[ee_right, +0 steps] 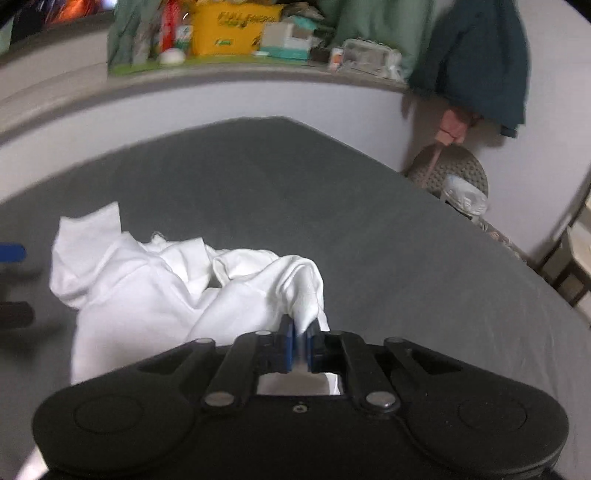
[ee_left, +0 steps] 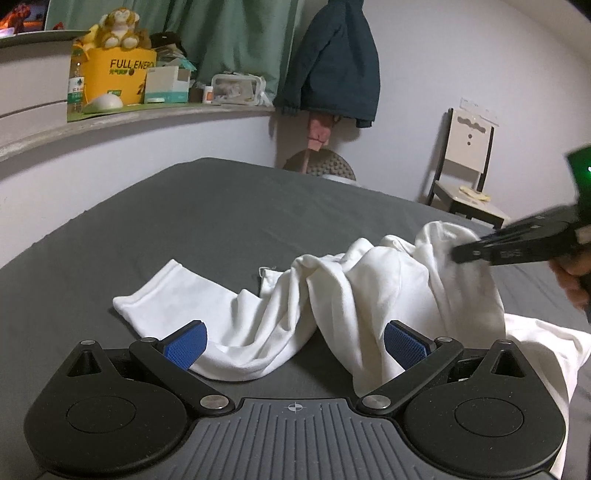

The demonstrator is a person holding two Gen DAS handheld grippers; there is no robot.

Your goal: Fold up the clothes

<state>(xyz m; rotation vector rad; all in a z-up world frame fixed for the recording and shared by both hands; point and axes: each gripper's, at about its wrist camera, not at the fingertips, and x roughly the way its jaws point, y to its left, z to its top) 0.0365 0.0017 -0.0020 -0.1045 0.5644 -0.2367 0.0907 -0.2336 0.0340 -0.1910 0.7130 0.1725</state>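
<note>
Currently: white garment (ee_left: 369, 295) rumpled on near bed (ee_left: 221, 221). Right gripper (ee_right: 301, 332) clenched on a lifted fold; left gripper (ee_left: 293, 341) released, jaws straddling cloth. Advice: grip an edge left, pull taut evenly.

Garment (ee_left: 369, 295) on bed (ee_left: 184, 221), between left claw (ee_left: 295, 345) and right claw (ee_right: 301, 341), shelf (ee_left: 147, 114) behind

A grey bed (ee_left: 221, 214) fills the foreground. On the shelf (ee_left: 147, 114) behind it stand a yellow box (ee_left: 114, 79) topped by a plush monkey (ee_left: 120, 27), a water bottle (ee_left: 75, 88) and a small white carton (ee_left: 168, 85). A dark jacket (ee_left: 336, 62) hangs beside green curtains (ee_left: 229, 37); a chair (ee_left: 469, 170) stands against the wall.
</note>
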